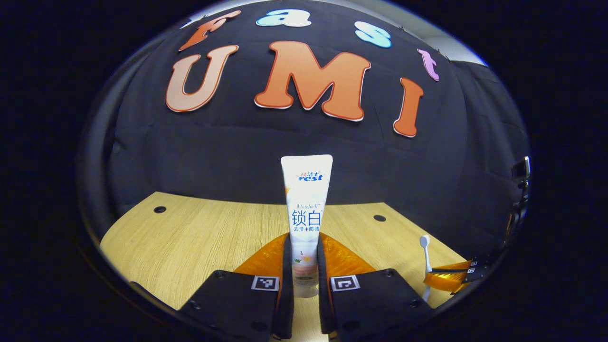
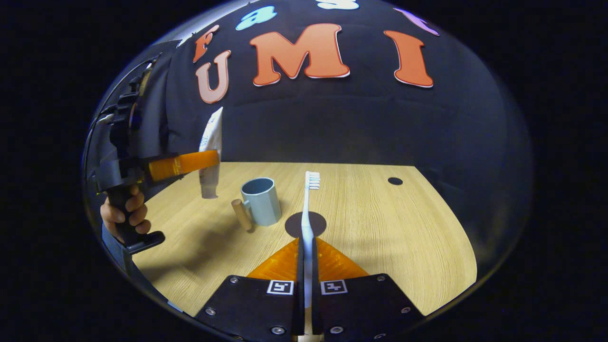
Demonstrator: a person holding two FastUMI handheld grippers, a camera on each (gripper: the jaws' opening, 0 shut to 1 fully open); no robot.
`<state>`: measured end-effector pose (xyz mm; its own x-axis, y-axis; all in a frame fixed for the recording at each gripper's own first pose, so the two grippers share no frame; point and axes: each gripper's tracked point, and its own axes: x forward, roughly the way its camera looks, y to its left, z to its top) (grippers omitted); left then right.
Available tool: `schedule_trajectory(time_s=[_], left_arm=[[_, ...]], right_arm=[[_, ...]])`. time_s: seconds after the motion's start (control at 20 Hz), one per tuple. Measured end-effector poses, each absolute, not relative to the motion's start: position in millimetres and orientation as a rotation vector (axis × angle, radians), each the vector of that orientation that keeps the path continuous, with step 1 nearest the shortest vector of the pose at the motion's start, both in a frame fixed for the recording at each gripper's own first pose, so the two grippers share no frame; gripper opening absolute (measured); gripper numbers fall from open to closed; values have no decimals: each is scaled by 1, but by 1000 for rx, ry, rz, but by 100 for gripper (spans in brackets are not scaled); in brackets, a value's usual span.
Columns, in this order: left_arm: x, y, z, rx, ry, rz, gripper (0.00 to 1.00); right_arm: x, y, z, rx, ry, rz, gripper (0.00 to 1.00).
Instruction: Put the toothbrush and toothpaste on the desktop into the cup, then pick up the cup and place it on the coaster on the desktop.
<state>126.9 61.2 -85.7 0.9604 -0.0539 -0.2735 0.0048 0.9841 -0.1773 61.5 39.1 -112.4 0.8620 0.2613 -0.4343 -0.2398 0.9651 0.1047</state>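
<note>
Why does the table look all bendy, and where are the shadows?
Right gripper view: the fisheye lens curves the table; soft shadows lie beside the cup and under the left gripper. Left gripper view: same curving; the toothpaste looks sharp, with no glare.

desktop (image 2: 380, 223): matt wood grain | toothpaste (image 1: 306, 213): glossy plastic | cup (image 2: 260, 202): smooth matt

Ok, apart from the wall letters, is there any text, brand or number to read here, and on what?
Toothpaste tube: printed brand and wording on its front, a product label, so not quoted.
Square markers: black-and-white patterns, no words.
Cup: no text visible.
Toothbrush: no text visible.
</note>
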Motion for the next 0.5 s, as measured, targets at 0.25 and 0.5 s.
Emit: schedule_trajectory(time_s=[0.25,0.5], left_arm=[[159,66,-79,-205,194,-23,25],[188,66,-85,-219,163,-51,25]], right_arm=[[74,30,-103,28,326,250,6],[83,30,-92,-11,221,262,6]])
